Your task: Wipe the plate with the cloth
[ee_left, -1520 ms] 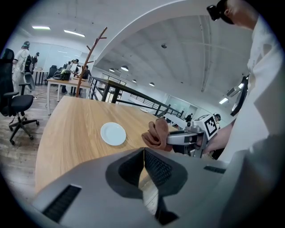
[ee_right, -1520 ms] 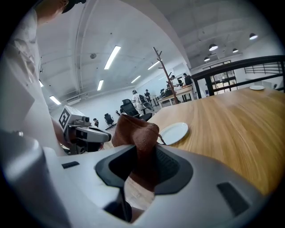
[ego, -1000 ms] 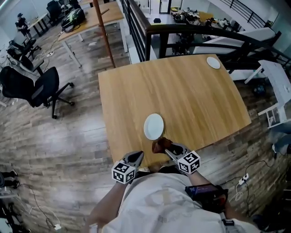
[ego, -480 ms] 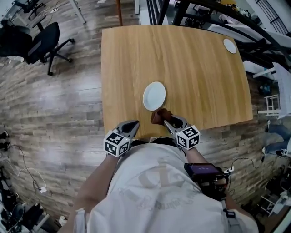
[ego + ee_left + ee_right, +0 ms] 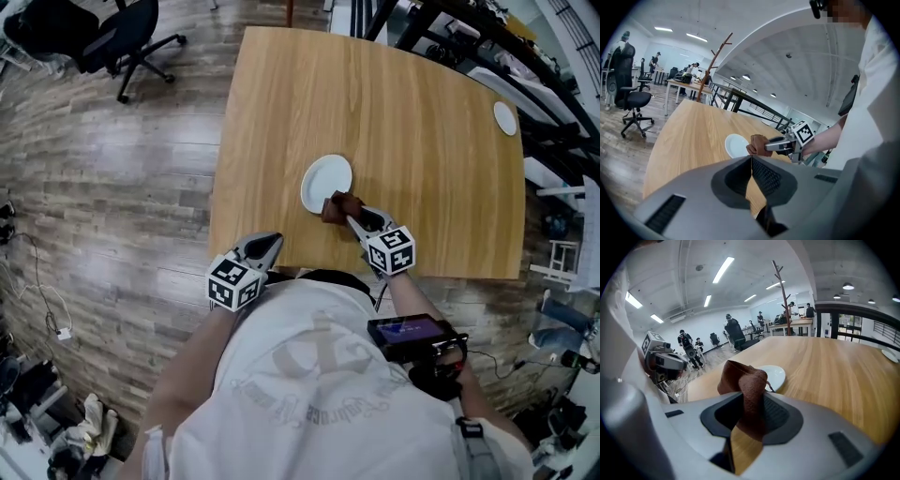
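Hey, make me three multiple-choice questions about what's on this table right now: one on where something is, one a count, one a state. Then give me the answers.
1. Where is the brown cloth?
A) at the far table corner
B) at the near rim of the closer plate
C) on the floor

2. How many white plates are on the table?
A) one
B) two
C) four

3. How do the jaws of the left gripper stand?
A) shut, nothing between them
B) shut on the cloth
C) wide apart around a plate

Answers:
1 B: the right gripper holds the cloth right at that rim.
2 B: one plate lies near the person, and a second plate lies at the far right corner.
3 A: the left gripper view shows the jaws meeting, with only the table beyond.
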The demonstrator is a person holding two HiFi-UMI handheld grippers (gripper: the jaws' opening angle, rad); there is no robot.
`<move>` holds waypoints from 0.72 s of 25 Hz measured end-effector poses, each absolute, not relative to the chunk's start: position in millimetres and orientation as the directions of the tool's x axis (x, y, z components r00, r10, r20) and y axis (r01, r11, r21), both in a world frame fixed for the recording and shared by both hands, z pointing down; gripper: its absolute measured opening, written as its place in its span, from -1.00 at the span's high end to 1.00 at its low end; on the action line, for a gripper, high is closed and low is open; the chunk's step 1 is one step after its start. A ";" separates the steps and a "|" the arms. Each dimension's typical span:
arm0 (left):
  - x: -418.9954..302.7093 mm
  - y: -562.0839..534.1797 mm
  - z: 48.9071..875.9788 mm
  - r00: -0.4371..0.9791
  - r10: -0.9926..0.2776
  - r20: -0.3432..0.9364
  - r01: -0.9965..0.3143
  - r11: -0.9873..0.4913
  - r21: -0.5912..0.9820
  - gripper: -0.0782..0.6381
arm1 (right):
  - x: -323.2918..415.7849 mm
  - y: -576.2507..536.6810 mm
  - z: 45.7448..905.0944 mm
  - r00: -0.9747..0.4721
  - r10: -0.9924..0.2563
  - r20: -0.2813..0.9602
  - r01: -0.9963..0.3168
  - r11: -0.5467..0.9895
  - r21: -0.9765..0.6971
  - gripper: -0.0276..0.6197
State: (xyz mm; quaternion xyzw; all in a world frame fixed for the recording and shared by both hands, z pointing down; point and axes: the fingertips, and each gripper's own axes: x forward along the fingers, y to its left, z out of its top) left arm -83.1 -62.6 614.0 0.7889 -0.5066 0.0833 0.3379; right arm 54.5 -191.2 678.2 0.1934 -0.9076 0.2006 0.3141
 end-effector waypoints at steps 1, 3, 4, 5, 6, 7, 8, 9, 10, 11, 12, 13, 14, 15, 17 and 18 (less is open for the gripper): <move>-86.8 -60.4 614.1 0.460 -0.749 0.477 -0.860 -0.244 0.447 0.75 | 53.6 -202.1 680.7 -0.718 -0.232 0.656 -0.483 0.845 -0.229 0.53; -93.9 -56.7 613.3 0.435 -0.762 0.480 -0.870 -0.217 0.443 0.75 | 53.1 -225.7 685.6 -0.693 -0.254 0.675 -0.501 0.843 -0.197 0.53; -97.2 -54.1 612.7 0.421 -0.769 0.481 -0.874 -0.202 0.441 0.75 | 54.2 -237.0 687.9 -0.677 -0.269 0.685 -0.512 0.840 -0.176 0.53; -100.7 -50.9 612.5 0.406 -0.776 0.482 -0.878 -0.186 0.441 0.74 | 55.3 -247.4 689.6 -0.659 -0.285 0.696 -0.524 0.837 -0.154 0.53; -104.9 -47.7 612.5 0.392 -0.783 0.483 -0.881 -0.169 0.441 0.75 | 55.3 -257.1 690.4 -0.643 -0.301 0.704 -0.535 0.834 -0.133 0.53; -109.7 -44.9 612.6 0.378 -0.790 0.483 -0.884 -0.153 0.441 0.75 | 53.5 -266.3 690.2 -0.630 -0.315 0.710 -0.543 0.832 -0.113 0.53; -114.8 -42.6 612.9 0.364 -0.796 0.484 -0.887 -0.138 0.441 0.75 | 49.8 -274.8 689.2 -0.620 -0.327 0.714 -0.548 0.831 -0.095 0.53; -119.5 -40.7 613.3 0.352 -0.801 0.485 -0.889 -0.124 0.441 0.75 | 45.2 -282.1 688.1 -0.611 -0.335 0.717 -0.549 0.832 -0.079 0.53; -123.0 -39.0 614.1 0.342 -0.804 0.485 -0.890 -0.111 0.443 0.75 | 40.7 -288.4 687.4 -0.603 -0.342 0.721 -0.547 0.835 -0.062 0.53; -125.3 -37.7 615.1 0.336 -0.807 0.486 -0.889 -0.102 0.446 0.74 | 36.9 -293.7 687.4 -0.592 -0.347 0.728 -0.543 0.839 -0.042 0.53; -126.7 -36.8 616.4 0.333 -0.808 0.486 -0.888 -0.095 0.450 0.75 | 34.0 -297.9 688.4 -0.578 -0.350 0.737 -0.537 0.844 -0.021 0.53; -127.5 -36.4 617.7 0.332 -0.809 0.486 -0.887 -0.092 0.453 0.75 | 31.9 -301.0 690.1 -0.563 -0.351 0.748 -0.528 0.849 0.001 0.53; -128.2 -36.7 618.8 0.332 -0.809 0.486 -0.886 -0.091 0.455 0.74 | 30.3 -302.8 692.6 -0.548 -0.350 0.760 -0.518 0.855 0.020 0.53; -128.9 -37.5 619.3 0.334 -0.808 0.485 -0.885 -0.093 0.455 0.74 | 28.9 -303.3 695.1 -0.536 -0.347 0.770 -0.506 0.862 0.035 0.53; -129.8 -40.8 618.9 0.340 -0.808 0.482 -0.884 -0.099 0.457 0.74 | 26.7 -301.2 698.0 -0.526 -0.339 0.780 -0.483 0.874 0.054 0.53; -130.0 -42.9 618.6 0.343 -0.807 0.480 -0.883 -0.102 0.459 0.75 | 25.9 -298.7 697.9 -0.526 -0.336 0.781 -0.473 0.879 0.059 0.53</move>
